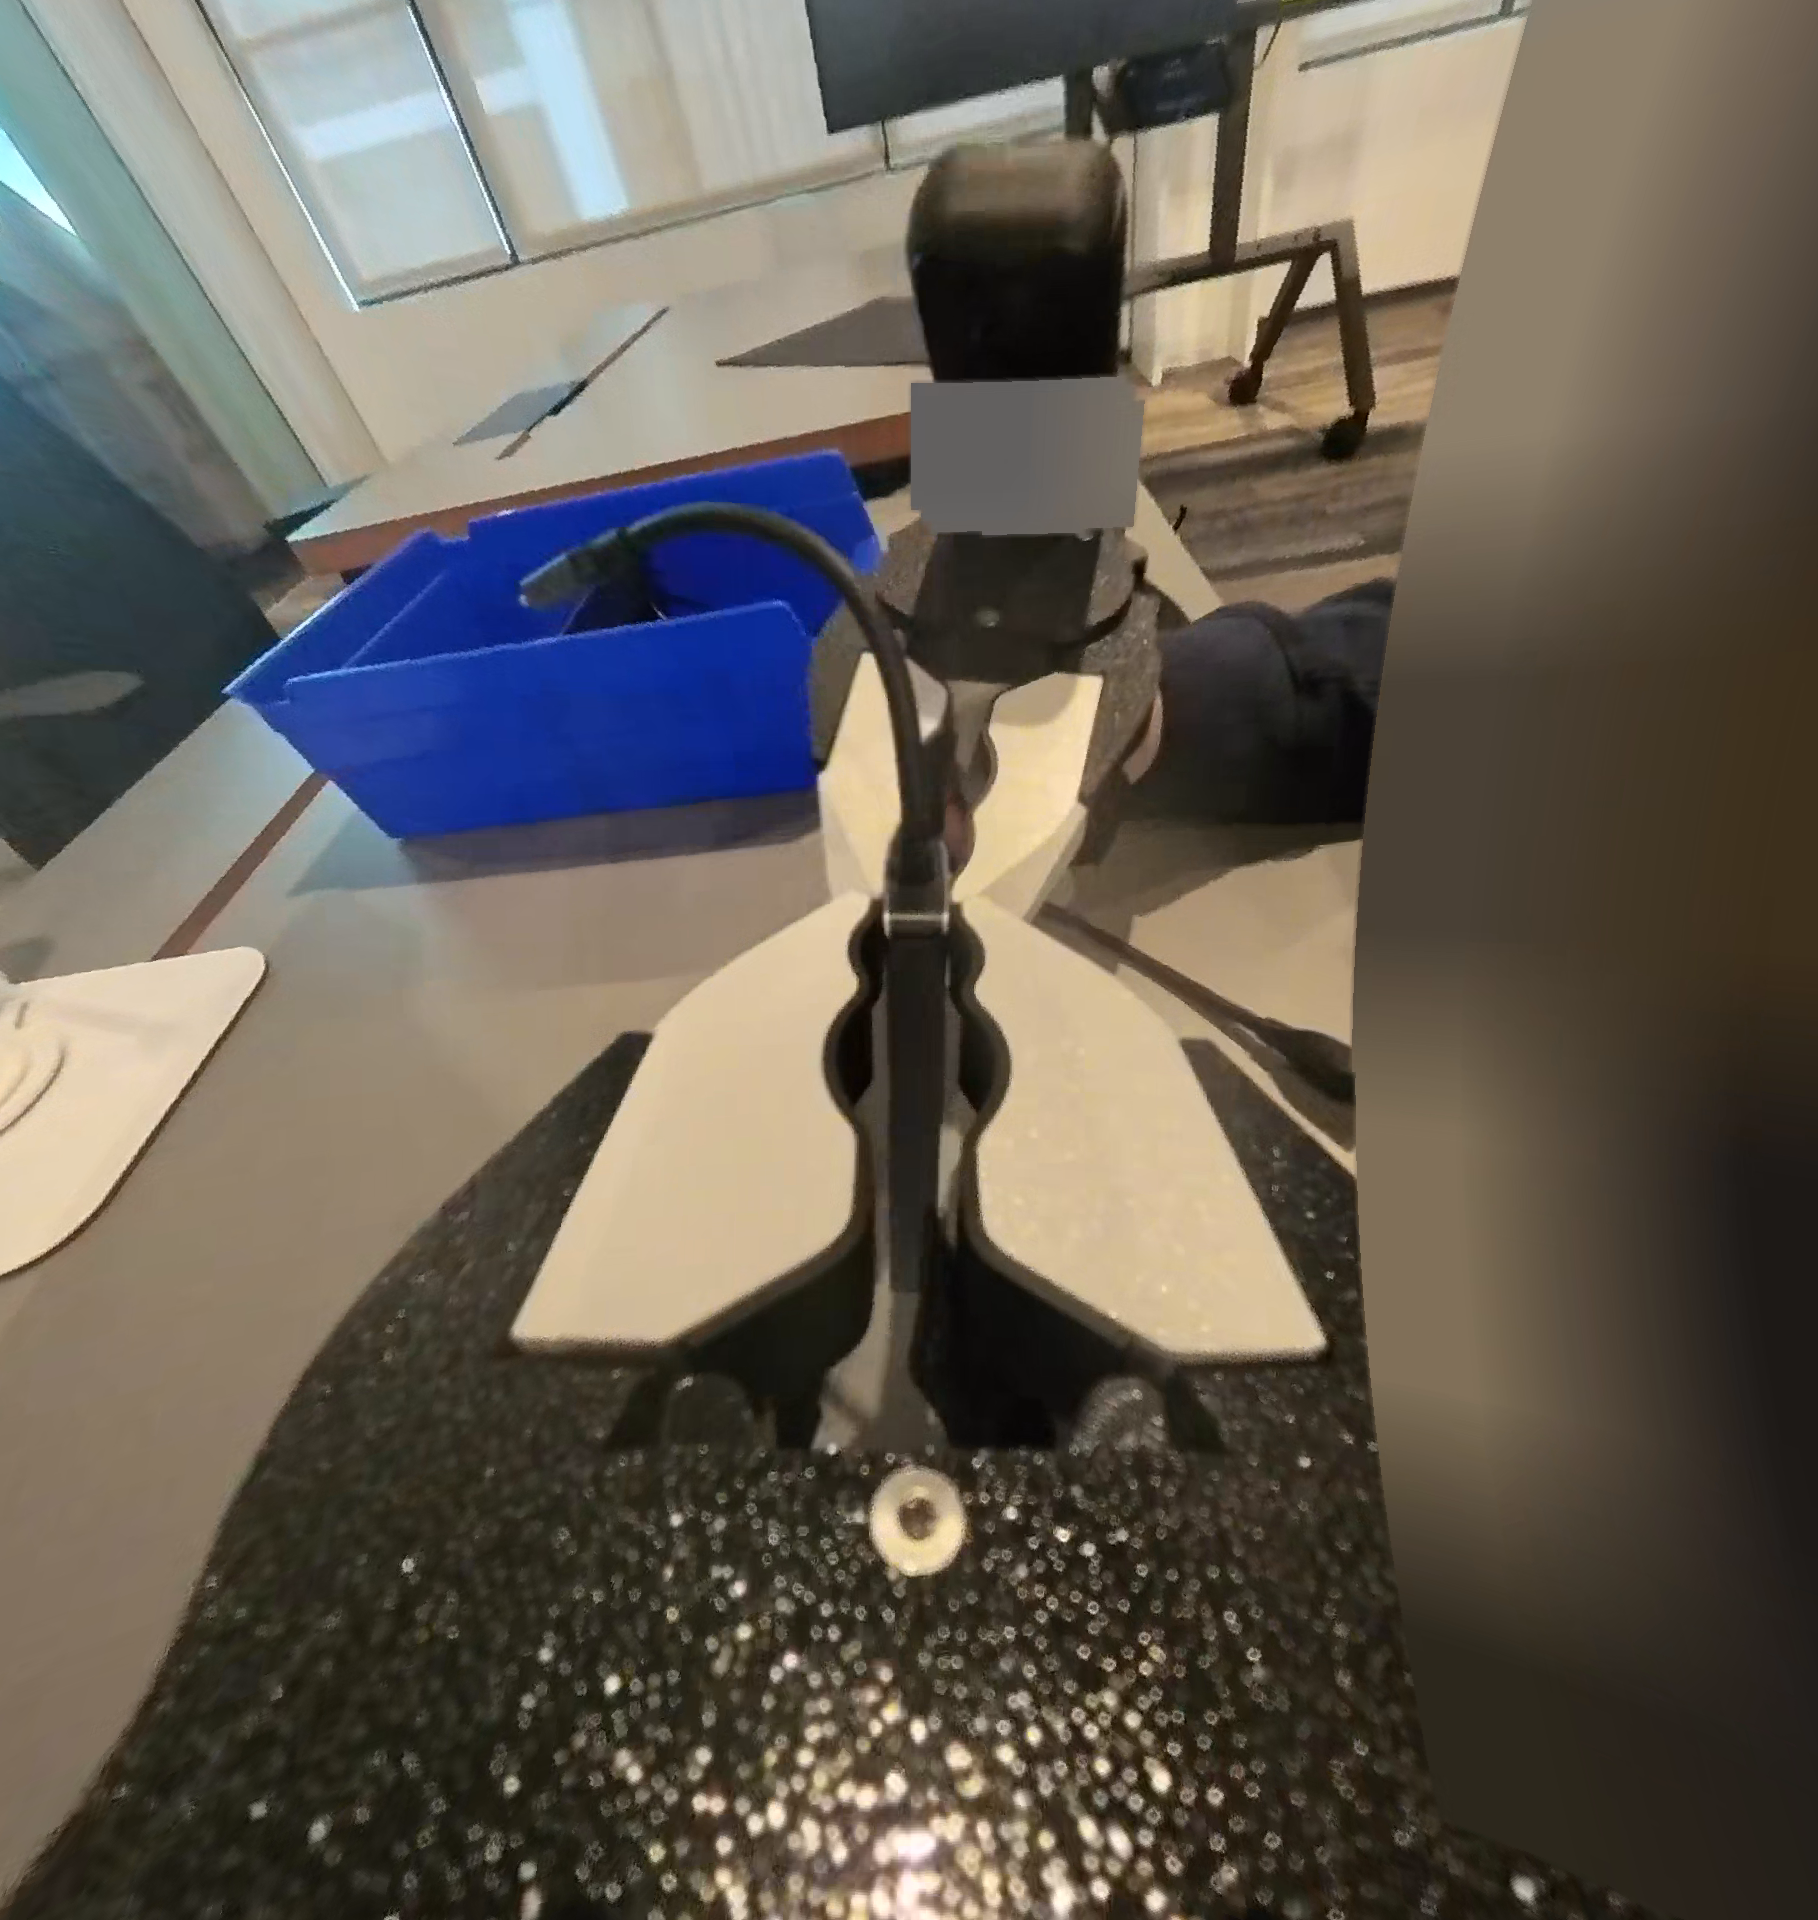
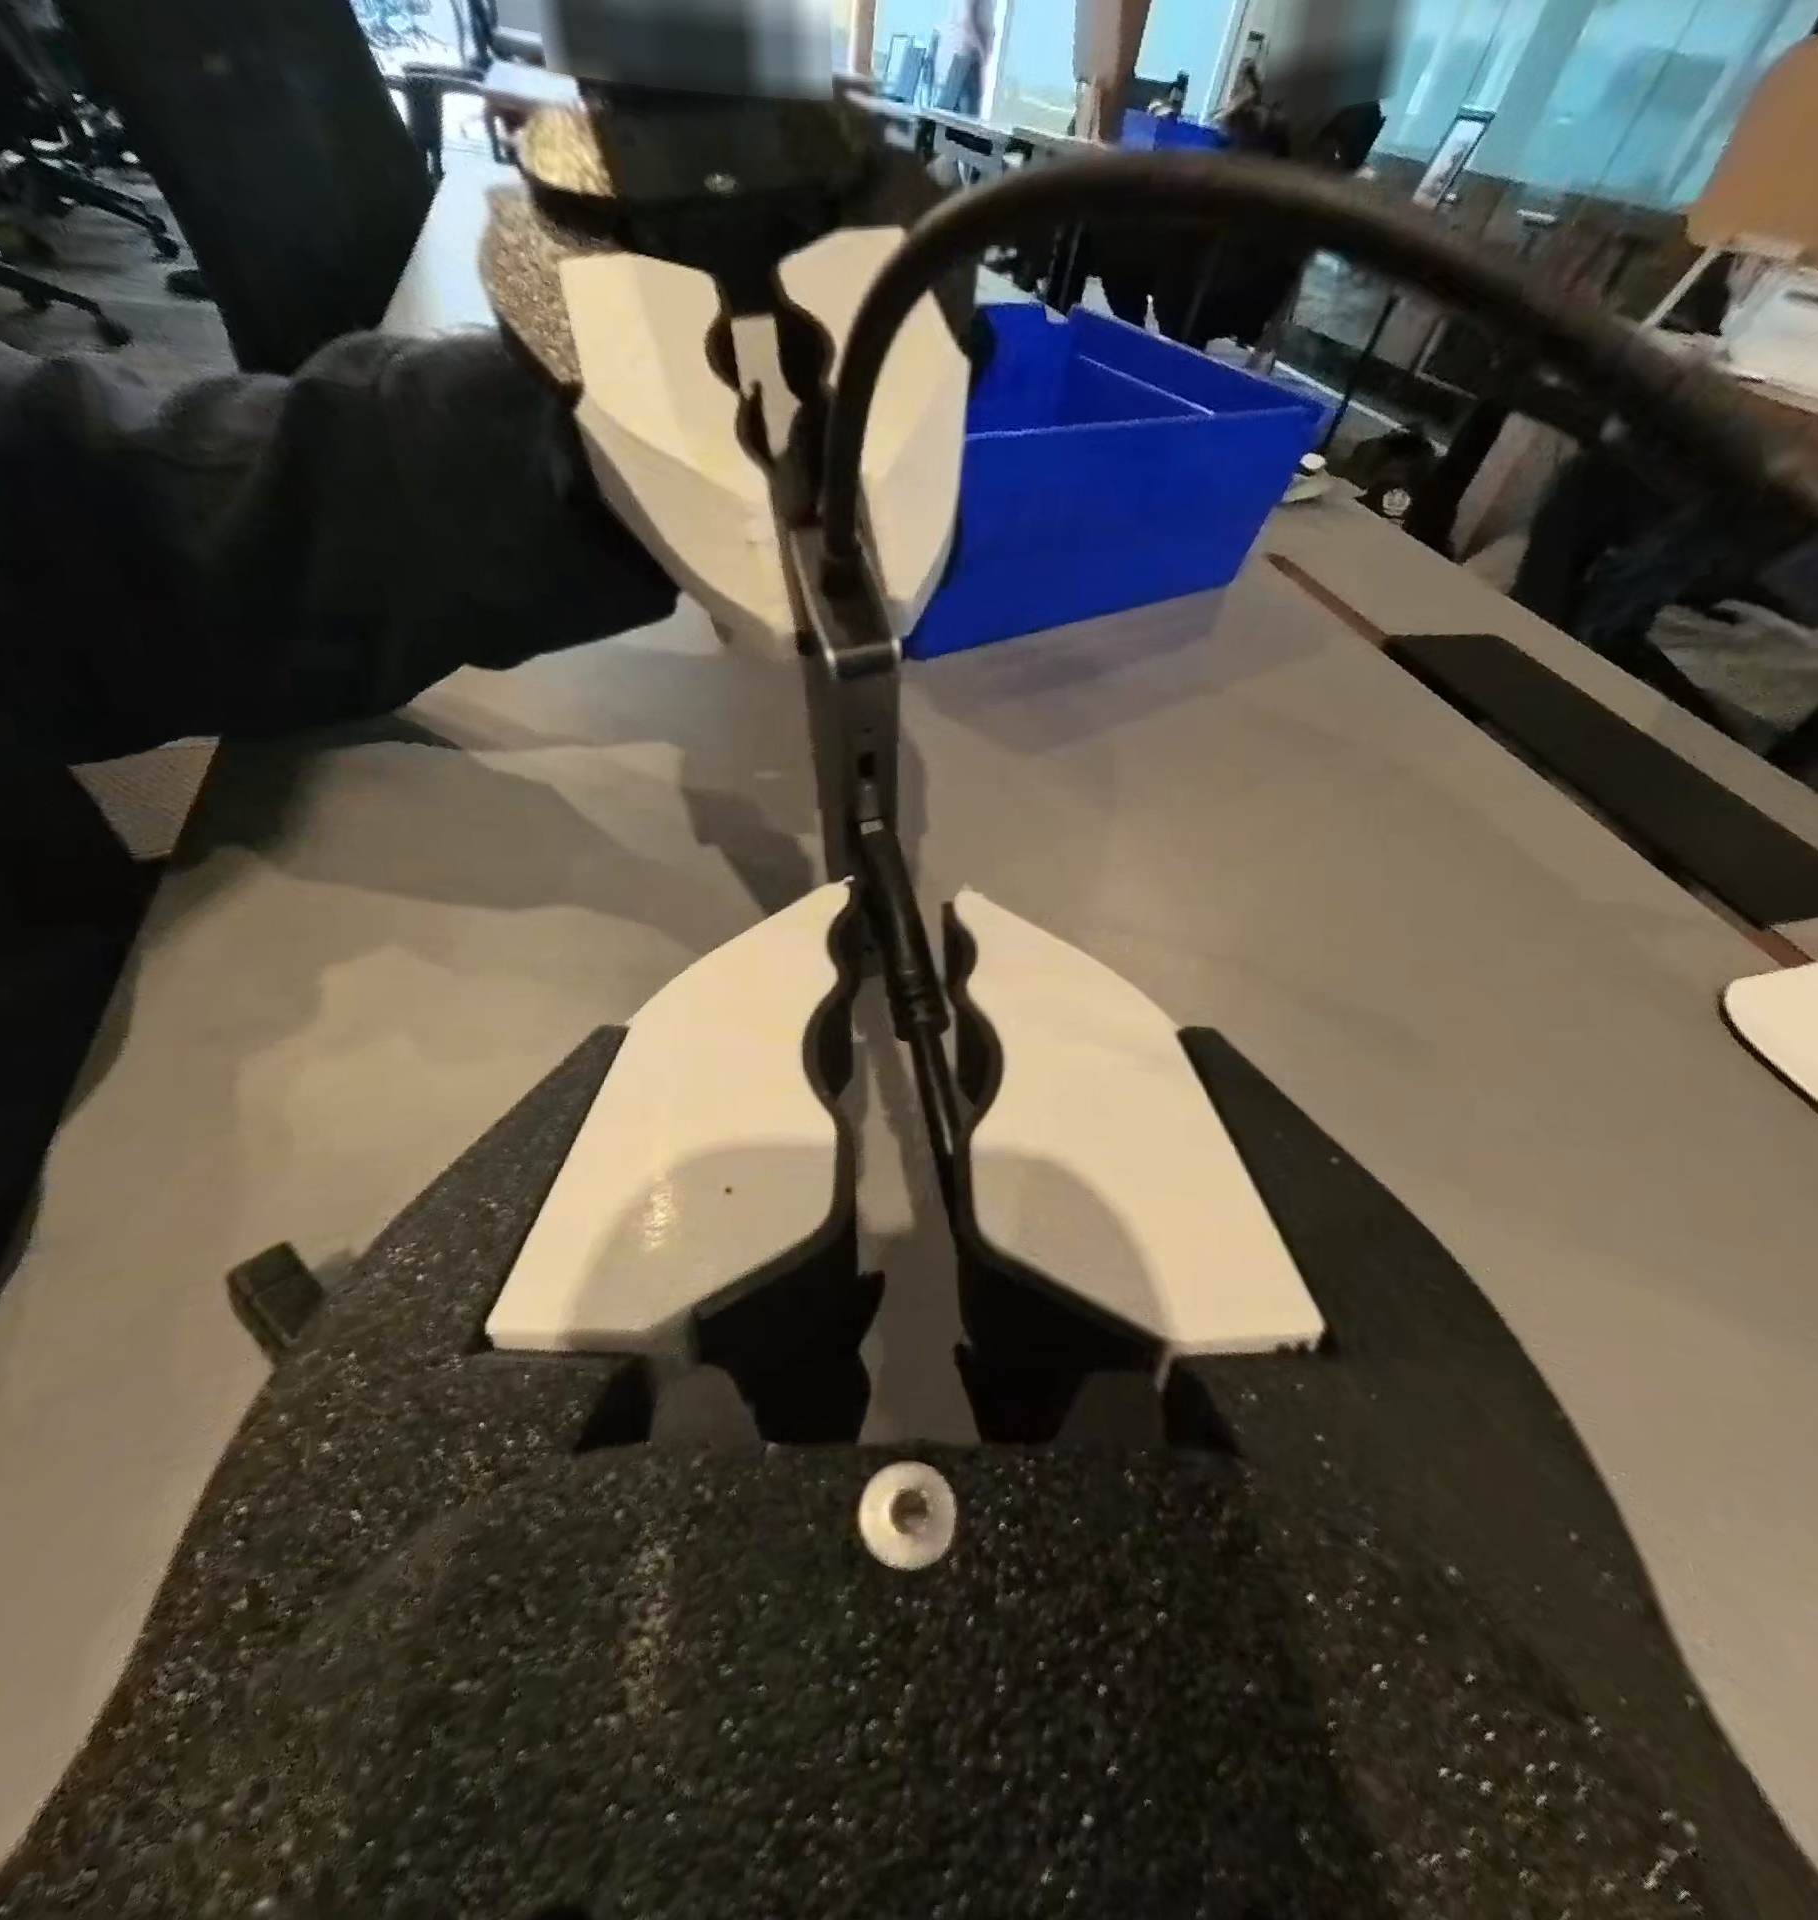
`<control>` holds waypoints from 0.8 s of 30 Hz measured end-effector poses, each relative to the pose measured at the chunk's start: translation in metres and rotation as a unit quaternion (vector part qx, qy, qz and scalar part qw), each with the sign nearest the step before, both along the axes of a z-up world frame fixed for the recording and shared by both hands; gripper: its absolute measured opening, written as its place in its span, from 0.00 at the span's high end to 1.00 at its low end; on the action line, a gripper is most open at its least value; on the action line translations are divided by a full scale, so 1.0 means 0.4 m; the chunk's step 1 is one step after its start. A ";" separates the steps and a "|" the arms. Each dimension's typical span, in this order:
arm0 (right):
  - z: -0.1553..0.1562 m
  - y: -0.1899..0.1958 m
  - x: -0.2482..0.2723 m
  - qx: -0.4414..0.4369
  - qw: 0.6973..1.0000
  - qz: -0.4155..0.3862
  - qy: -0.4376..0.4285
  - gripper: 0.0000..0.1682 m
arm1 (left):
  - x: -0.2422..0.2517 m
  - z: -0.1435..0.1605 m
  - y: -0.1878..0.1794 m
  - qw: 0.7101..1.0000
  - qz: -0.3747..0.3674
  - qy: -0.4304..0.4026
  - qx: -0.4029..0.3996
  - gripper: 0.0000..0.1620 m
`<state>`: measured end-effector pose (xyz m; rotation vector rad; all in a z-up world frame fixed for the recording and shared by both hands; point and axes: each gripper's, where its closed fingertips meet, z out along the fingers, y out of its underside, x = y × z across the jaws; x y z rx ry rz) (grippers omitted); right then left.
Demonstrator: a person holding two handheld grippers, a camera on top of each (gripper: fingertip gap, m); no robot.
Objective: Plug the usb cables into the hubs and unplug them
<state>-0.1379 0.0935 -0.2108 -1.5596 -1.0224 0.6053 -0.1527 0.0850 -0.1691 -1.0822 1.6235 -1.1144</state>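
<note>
My left gripper (image 1: pixel 910 904) is shut on a slim grey hub (image 1: pixel 910 1091), held edge-on above the table. The hub's own black cable (image 1: pixel 884 665) rises from its far end and arcs left to a loose connector (image 1: pixel 562 577). In the right wrist view, my right gripper (image 2: pixel 905 888) is shut on a black USB plug (image 2: pixel 900 966), which lies slanted between the fingers. The plug's tip meets the near end of the hub (image 2: pixel 848 717). The two grippers face each other, tip to tip; the left gripper (image 2: pixel 832 613) shows beyond the hub.
A blue bin (image 1: pixel 572 717) stands on the grey table (image 1: pixel 417 1039) behind the grippers; it also shows in the right wrist view (image 2: pixel 1092 499). A white mat (image 1: pixel 84 1101) lies at the left. A black cable (image 1: pixel 1289 1049) lies on the table at right. A person's dark sleeve (image 2: pixel 261 520) is behind the left gripper.
</note>
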 end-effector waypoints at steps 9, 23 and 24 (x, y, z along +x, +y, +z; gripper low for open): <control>-0.020 0.005 0.004 -0.001 1.000 -0.012 -0.024 0.95 | -0.004 -0.088 0.036 0.995 0.058 0.070 -0.031 0.68; -0.058 -0.001 -0.008 -0.003 0.998 0.006 -0.061 0.86 | 0.008 -0.124 0.011 0.997 0.026 0.059 0.032 0.93; -0.060 -0.002 -0.009 0.001 0.998 0.008 -0.064 0.90 | 0.009 -0.125 0.007 0.997 0.022 0.060 0.031 0.93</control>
